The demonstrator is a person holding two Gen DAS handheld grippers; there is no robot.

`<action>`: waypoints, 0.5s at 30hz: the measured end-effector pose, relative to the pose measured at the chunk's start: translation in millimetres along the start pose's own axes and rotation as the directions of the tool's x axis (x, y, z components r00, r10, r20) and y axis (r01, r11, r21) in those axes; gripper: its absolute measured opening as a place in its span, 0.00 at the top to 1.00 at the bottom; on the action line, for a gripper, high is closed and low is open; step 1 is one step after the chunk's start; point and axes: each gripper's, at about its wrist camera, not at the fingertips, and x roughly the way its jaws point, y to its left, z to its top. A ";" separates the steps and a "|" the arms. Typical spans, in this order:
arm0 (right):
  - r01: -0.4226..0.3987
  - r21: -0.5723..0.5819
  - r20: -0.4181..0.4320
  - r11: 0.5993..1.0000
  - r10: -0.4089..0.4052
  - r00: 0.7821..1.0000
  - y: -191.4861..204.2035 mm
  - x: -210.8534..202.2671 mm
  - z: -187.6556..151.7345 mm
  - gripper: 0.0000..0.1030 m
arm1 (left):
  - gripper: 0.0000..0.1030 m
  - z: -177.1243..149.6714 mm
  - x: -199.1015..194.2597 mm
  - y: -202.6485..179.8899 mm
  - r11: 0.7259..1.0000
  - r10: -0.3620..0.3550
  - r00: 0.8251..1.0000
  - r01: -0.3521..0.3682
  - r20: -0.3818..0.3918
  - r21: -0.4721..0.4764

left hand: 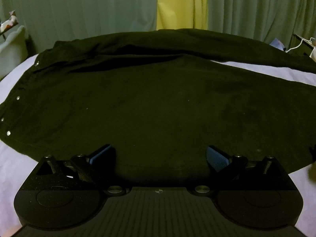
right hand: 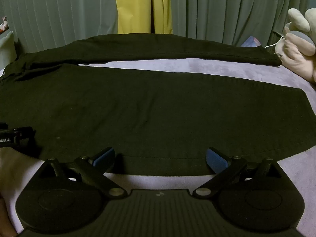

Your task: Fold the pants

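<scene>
Black pants [left hand: 150,102] lie spread flat on a lilac bed cover [left hand: 276,71], waist with metal studs at the left, two legs running to the right with a strip of cover between them. In the right wrist view the same pants [right hand: 154,108] show both leg ends at the right. My left gripper [left hand: 160,155] hangs open over the near leg's hem side, blue pads wide apart, nothing between them. My right gripper [right hand: 160,156] is open too, at the near edge of the near leg. The left gripper's body [right hand: 13,137] shows at the left edge of the right wrist view.
Grey-green curtains [right hand: 227,13] with a yellow panel [right hand: 136,6] hang behind the bed. Plush toys [right hand: 298,45] sit at the far right by the far leg's end, with a white cable [left hand: 298,46] nearby. A pale cushion [left hand: 11,47] stands at the far left.
</scene>
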 end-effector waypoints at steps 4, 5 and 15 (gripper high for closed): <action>-0.002 0.001 -0.002 1.000 0.002 1.000 -0.1 0.1 -0.1 0.04 | 0.00 0.0 0.1 -1.0 1.000 -0.002 1.000 0.002 -0.001 0.003; -0.002 0.000 -0.002 1.000 0.002 1.000 0.0 0.1 0.0 0.04 | 0.00 0.0 0.1 -1.6 1.000 -0.002 1.000 0.002 -0.001 0.004; 0.000 0.000 -0.001 1.000 0.000 1.000 -0.1 0.1 -0.5 0.04 | 0.00 -1.5 -2.2 0.0 1.000 -0.003 1.000 0.003 -0.001 0.005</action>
